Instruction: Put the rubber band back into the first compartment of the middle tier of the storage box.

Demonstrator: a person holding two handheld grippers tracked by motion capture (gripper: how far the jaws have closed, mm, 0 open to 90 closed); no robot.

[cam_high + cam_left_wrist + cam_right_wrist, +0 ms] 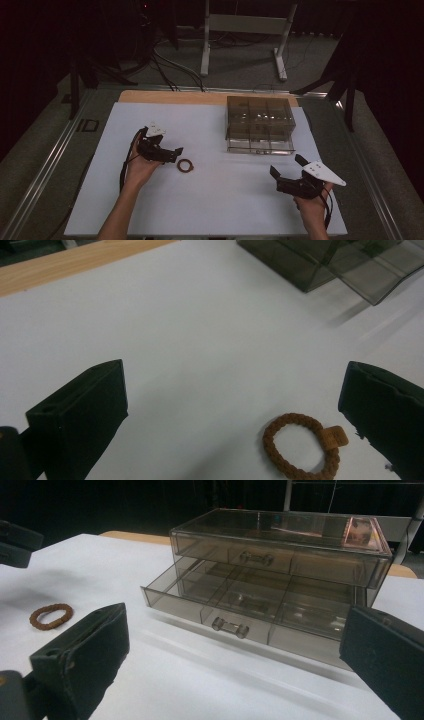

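My left tongs (170, 153) sit left of centre in the high view, jaws spread wide with nothing between them. The brown hair tie (185, 165) lies flat on the white bench (210, 200) just beside their tips, a little lower and to the right in that frame, not touching them. In the left gripper view I see the same hair tie (303, 445) low and right of centre, nearer the right-hand jaw than the left, apart from both. It is a closed ring, so it has no real long axis; its one marker is a small flat tab on the band, which sits at the ring's upper right in that view. The band looks braided or ribbed, rust-brown all over.

My right tongs (286, 170) are at the lower right of the high view, also gaping and holding nothing. From the right gripper view the hair tie (51, 616) is small at the left edge, well apart from these jaws.

Farther off, upper right of centre, stands a smoky clear drawer box (259, 124). Its lower drawer (240, 607) is pulled out, divided into compartments, with a clear bar handle on its front; the upper drawer is shut.
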